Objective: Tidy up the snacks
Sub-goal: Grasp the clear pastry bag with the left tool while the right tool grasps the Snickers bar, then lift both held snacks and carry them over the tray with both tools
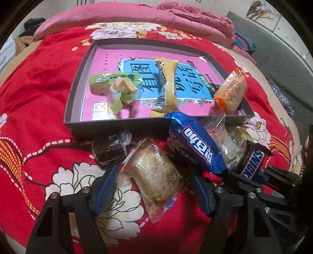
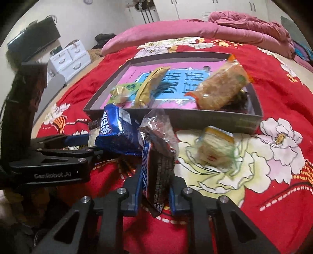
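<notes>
A grey shallow box (image 1: 117, 125) (image 2: 195, 117) with a pink book inside lies on the red bedspread. In it are a green-wrapped snack (image 1: 117, 84), a yellow bar (image 1: 168, 86) and an orange-edged clear packet (image 1: 230, 91) (image 2: 221, 88). My left gripper (image 1: 154, 183) (image 2: 92, 144) is open around a clear-wrapped pastry (image 1: 154, 175). A blue Oreo pack (image 1: 197, 144) (image 2: 117, 129) and a dark brownie (image 1: 109, 150) lie beside it. My right gripper (image 2: 154, 189) (image 1: 254, 175) is shut on a Snickers bar (image 2: 156, 168) (image 1: 252, 164).
A yellow wrapped cake (image 2: 217, 148) lies on the bedspread in front of the box. A pink quilt (image 1: 156, 17) is piled at the far end of the bed. White drawers (image 2: 70, 58) stand at the far left.
</notes>
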`<state>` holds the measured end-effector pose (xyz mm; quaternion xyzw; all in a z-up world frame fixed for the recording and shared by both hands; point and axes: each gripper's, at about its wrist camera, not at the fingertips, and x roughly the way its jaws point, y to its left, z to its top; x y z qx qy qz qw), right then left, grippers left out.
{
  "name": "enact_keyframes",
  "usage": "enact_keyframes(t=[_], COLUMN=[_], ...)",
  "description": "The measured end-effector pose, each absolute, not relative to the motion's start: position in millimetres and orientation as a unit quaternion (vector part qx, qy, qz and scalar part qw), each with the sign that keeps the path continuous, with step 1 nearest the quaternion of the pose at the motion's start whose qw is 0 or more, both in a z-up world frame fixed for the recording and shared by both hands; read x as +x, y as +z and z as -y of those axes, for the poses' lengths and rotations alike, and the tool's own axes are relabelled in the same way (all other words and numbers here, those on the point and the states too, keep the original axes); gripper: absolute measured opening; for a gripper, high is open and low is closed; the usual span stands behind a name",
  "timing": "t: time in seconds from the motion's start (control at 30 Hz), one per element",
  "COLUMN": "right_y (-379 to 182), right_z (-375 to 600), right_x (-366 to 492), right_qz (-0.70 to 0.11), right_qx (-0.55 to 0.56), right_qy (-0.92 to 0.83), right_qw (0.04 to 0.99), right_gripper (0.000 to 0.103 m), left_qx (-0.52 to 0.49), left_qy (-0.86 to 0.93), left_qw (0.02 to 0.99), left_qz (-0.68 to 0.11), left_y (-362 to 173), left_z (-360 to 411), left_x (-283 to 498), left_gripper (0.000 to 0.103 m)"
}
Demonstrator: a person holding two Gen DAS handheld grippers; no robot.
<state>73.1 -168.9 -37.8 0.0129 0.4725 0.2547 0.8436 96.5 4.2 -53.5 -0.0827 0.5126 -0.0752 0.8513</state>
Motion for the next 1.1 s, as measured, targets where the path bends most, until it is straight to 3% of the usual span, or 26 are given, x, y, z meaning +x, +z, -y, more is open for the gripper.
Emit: enact_keyframes(t=[0.3,1.1], right_y=[-31.0,-8.7], right_z=[190.5,204.1], right_x=[76.2,77.2], right_qz=[-0.465,-0.417], right_qx=[0.052,0.079], right_qy=[0.241,0.239], right_qw=[0.850,0.873], right_gripper=[0.019,0.018], left_qx=[-0.077,-0.109], left_qy=[-0.085,-0.099], left_qw=[0.851,0.878], left_qz=[-0.512,-0.456], left_y=[-51.9,-18.0], left_z=[-2.0,-34.6], left_x=[95.3,65.7], left_gripper=[0.050,0.045])
